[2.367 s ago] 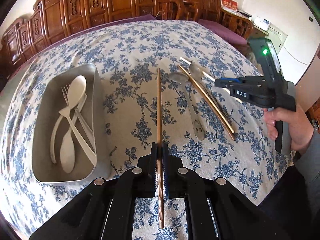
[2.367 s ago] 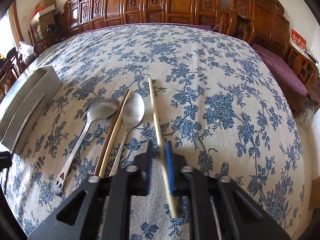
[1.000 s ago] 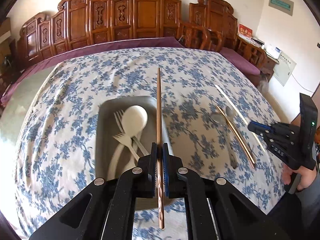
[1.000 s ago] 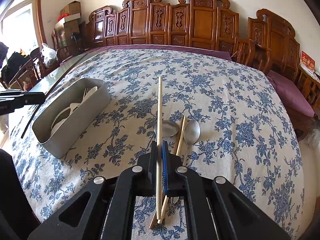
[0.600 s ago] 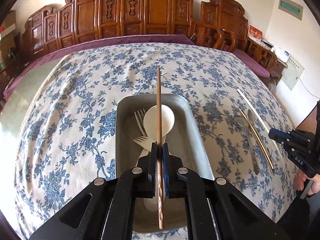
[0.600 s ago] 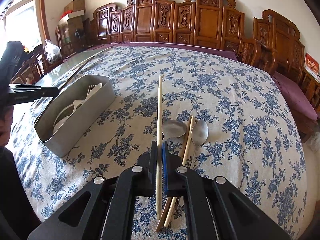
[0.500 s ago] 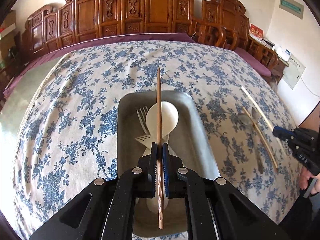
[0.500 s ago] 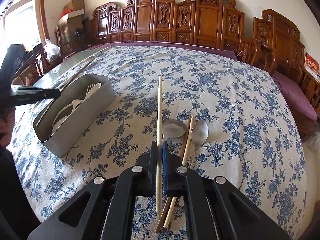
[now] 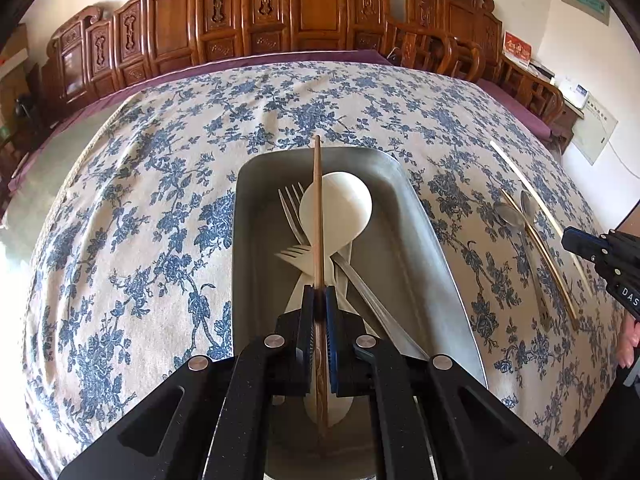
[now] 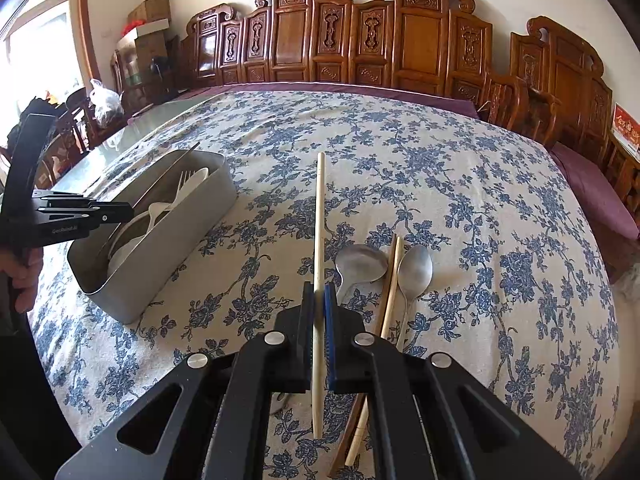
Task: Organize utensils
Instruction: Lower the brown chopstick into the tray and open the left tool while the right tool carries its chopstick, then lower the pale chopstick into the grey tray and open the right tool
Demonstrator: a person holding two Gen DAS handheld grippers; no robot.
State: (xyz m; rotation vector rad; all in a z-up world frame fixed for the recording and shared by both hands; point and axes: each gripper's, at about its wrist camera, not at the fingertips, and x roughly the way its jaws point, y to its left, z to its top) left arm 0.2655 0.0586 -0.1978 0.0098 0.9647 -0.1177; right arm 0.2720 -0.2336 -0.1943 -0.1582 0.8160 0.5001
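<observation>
From the left wrist, the left gripper (image 9: 319,300) is pinching a brown chopstick (image 9: 317,208) over the metal tray (image 9: 424,216) of pale utensils. From the right wrist, the right gripper (image 10: 319,298) is clamping a pale chopstick (image 10: 319,216) above the floral tablecloth (image 10: 460,184), beside two metal spoons (image 10: 414,268).

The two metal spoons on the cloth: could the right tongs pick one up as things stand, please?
Probably not yet: the right tongs are shut on a pale chopstick. The spoons lie uncovered just beside them, so the path itself looks free.
</observation>
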